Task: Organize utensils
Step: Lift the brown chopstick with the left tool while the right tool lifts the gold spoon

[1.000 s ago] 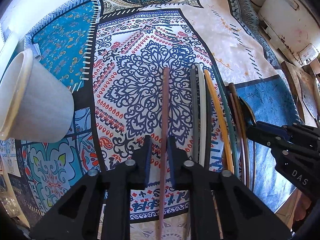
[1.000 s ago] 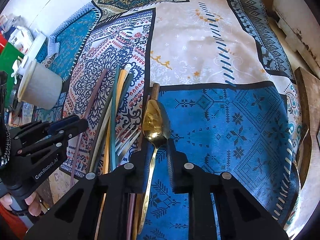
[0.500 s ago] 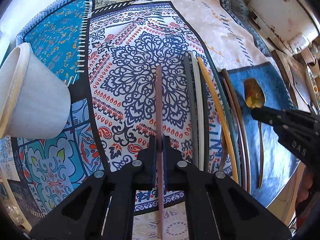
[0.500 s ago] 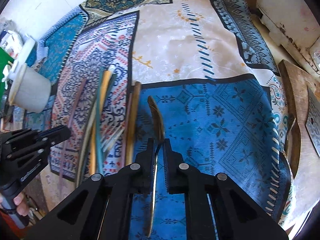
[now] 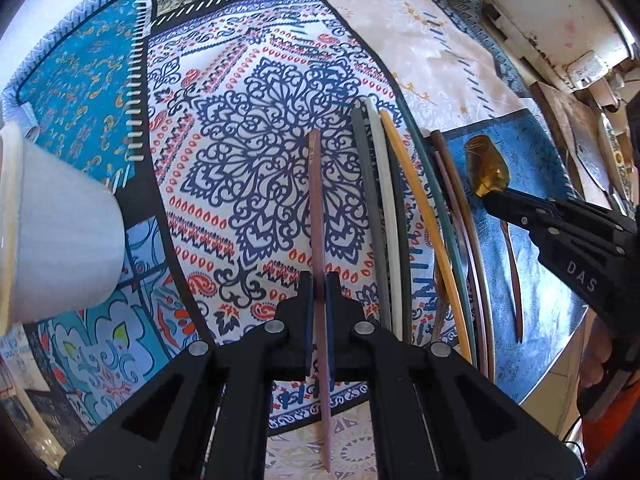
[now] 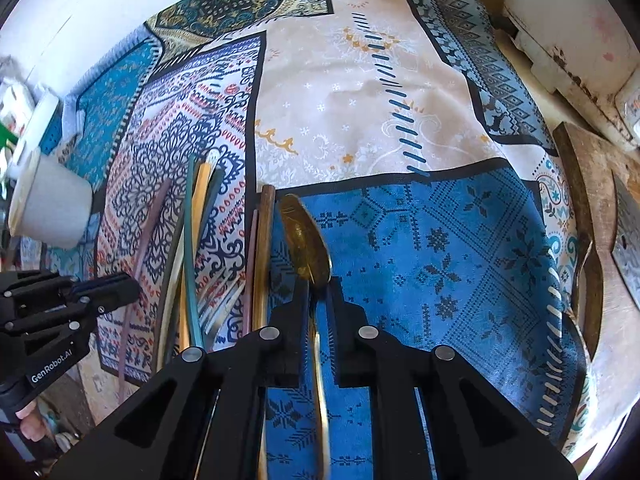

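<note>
Since a second ago clamped and lifted: left gripper [image 5: 319, 294] jaws pinching the mauve stick [image 5: 316, 200], right gripper [image 6: 318, 300] jaws pinching the gold spoon [image 6: 304, 236], seemingly bound for the cup [image 5: 56, 232].

Gold spoon [image 6: 306, 244] in the right claw [image 6: 318, 300]: polished metal, glossy, bowl mirror-bright. Mauve chopstick [image 5: 318, 216] in the left claw [image 5: 318, 284]: matt, smooth, plastic-looking. Both claws matt black plastic with bright metal screw heads. Tablecloth [image 6: 360, 92] under the claws: printed woven cloth, faint sheen. White cup [image 5: 60, 232] left of the left claw: matt, smooth. Board [image 6: 592, 184] right of the right claw: worn, rough wood.
</note>
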Motion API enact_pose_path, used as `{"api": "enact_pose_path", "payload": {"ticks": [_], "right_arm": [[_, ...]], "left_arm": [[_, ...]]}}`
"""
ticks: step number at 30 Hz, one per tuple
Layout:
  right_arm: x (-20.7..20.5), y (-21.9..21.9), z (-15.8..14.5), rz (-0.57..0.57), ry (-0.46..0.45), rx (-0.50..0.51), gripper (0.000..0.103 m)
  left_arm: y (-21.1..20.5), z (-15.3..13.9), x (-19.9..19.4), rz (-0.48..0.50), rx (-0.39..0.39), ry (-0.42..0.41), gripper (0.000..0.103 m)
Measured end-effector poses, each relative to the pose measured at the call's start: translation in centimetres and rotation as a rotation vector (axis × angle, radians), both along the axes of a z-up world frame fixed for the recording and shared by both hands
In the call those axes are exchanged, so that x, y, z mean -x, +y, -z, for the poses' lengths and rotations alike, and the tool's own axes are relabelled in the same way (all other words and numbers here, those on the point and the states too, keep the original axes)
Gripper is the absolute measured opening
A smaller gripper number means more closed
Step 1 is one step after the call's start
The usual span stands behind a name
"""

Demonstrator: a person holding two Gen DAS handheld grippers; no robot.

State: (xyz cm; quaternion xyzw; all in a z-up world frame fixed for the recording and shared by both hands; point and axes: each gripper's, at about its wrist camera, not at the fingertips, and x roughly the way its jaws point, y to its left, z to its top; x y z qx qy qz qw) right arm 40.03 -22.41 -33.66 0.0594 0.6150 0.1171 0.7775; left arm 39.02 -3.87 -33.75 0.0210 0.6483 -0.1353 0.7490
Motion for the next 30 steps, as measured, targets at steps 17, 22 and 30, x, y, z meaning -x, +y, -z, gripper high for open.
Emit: {"api": "enact_pose_path", "payload": {"ticks": [17,22,30], "right_arm": [[1.2,-1.7,-3.1,0.023,-0.066,-0.004,0.003],[0.6,-1.9,-2.3,0.021,-0.061,0.030,0.046],[-1.8,0.1,0.1,-0.002,-0.048,0.124,0.046]], "left_arm": [[1.4,-5.5,2.8,-0.027,0.038,-0.176,0.003],[2.3,-7.5,3.6,-0.072,0.050,-0.251,0.003],[4.4,-9.6,4.9,-0.178,0.072,-0.321,0.003]]}}
